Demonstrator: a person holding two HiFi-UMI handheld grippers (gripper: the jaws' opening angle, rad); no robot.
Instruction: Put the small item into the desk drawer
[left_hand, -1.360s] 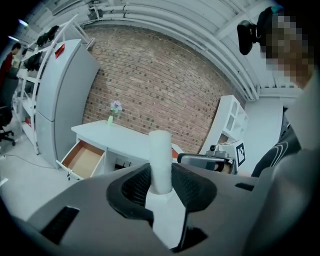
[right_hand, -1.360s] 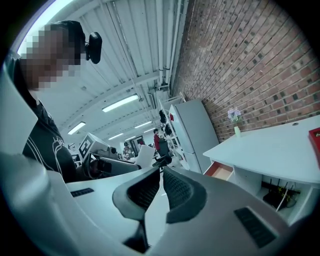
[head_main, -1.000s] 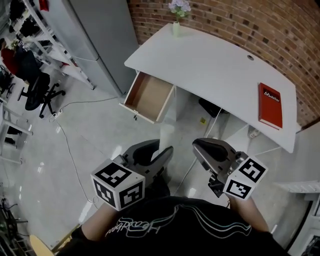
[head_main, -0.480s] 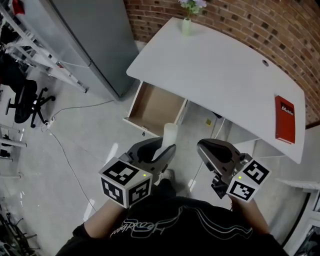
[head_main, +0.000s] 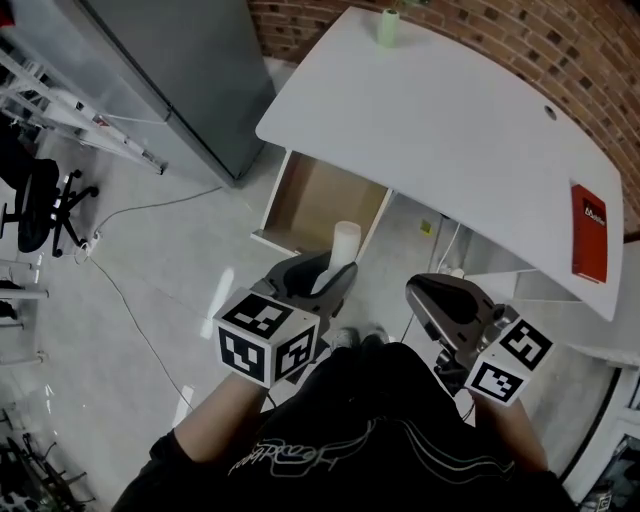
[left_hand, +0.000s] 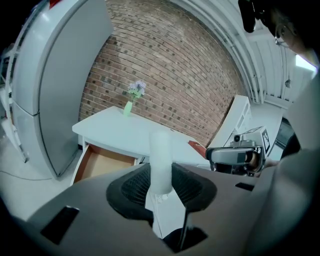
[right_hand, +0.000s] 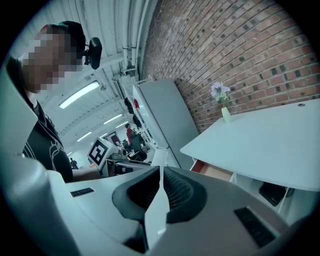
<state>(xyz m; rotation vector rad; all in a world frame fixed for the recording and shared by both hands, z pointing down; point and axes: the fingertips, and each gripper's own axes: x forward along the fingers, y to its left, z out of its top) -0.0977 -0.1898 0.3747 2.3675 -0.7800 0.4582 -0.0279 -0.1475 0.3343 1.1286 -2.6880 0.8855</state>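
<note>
My left gripper (head_main: 328, 277) is shut on a small white cylinder (head_main: 344, 243) that stands upright between its pads (left_hand: 134, 186). The left gripper view shows the cylinder (left_hand: 161, 159) rising above the jaws. The open wooden drawer (head_main: 312, 198) sticks out of the white desk (head_main: 440, 125) just beyond the cylinder; its inside (left_hand: 102, 163) looks bare. Level with the left one, over the floor before the desk, my right gripper (head_main: 432, 292) is shut with nothing in it; its jaws meet in a thin line (right_hand: 160, 186).
A red book (head_main: 590, 232) lies at the desk's right end and a green vase (head_main: 388, 24) stands at its far edge. A tall grey cabinet (head_main: 170, 70) stands left of the drawer. An office chair (head_main: 38, 195) and a floor cable (head_main: 130, 300) are at left.
Both grippers have come closer to the desk. The open drawer now lies right beyond the held cylinder. The grip has not changed.
</note>
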